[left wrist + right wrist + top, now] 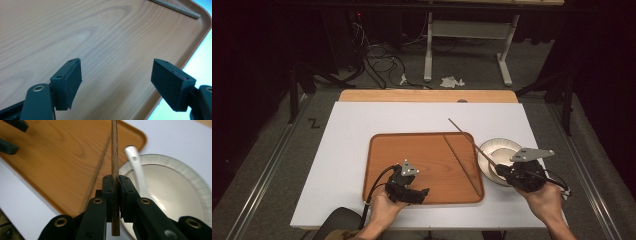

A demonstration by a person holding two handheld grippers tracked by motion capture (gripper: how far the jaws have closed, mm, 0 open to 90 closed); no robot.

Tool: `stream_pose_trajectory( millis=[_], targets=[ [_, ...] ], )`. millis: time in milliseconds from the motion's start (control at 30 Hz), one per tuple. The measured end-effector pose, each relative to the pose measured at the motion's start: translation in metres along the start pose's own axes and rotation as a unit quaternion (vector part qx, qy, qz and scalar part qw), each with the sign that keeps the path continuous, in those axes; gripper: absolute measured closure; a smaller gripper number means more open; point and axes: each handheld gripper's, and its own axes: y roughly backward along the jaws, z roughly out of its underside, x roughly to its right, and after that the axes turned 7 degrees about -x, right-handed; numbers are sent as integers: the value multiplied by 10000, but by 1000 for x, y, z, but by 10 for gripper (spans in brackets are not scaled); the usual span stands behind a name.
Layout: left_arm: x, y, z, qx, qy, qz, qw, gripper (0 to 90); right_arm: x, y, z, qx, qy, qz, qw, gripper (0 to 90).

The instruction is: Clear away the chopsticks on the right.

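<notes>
My right gripper [116,180] is shut on a brown wooden chopstick [114,150], which runs straight up out of the jaws. In the high view this gripper [502,171] hovers over the near side of a white bowl [507,147], and the held chopstick [467,137] slants up and to the left over the tray's right corner. A second chopstick [463,166] lies inside the wooden tray [382,165], along its right side. My left gripper [422,194] rests over the tray's near edge with its jaws wide open [117,72] and nothing between them.
A white spoon [136,170] lies in the bowl [180,192]. The tray sits on a white tabletop [352,125]. A wooden board [427,96] borders the table's far edge. Beyond it are cables and a table frame on the floor.
</notes>
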Motion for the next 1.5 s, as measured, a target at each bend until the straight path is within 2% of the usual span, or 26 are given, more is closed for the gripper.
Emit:
stream_pose_trajectory(
  millis=[33,133,200,500,667,900,1133,1333,1500],
  targets=[
    [0,0,0,12,1,-3,10000,248,-9,-8,-2,-47,46,-79,9999,848],
    [0,0,0,31,19,0,10000,248,-17,-17,-4,-100,84,-173,9998,848],
    [0,0,0,11,4,-2,10000,248,-27,-31,-7,-210,102,-326,9992,848],
    [1,0,0,6,-14,-4,10000,248,-42,-69,-13,-455,166,-465,9977,847],
    [1,0,0,8,-24,-13,10000,248,-45,-77,-13,-565,129,-492,9971,847],
    [2,0,0,11,-33,-18,10000,248,-50,-92,-13,-815,216,-499,9952,845],
    [3,-1,0,3,-47,-19,10000,248,-53,-99,-11,-923,289,-450,9943,839],
    [3,0,0,3,-47,-17,10000,248,-53,-99,-11,-828,338,-427,9951,817],
    [3,-1,0,-2,-43,-13,10000,248,-54,-103,-11,-971,446,-348,9937,842]
  ],
)
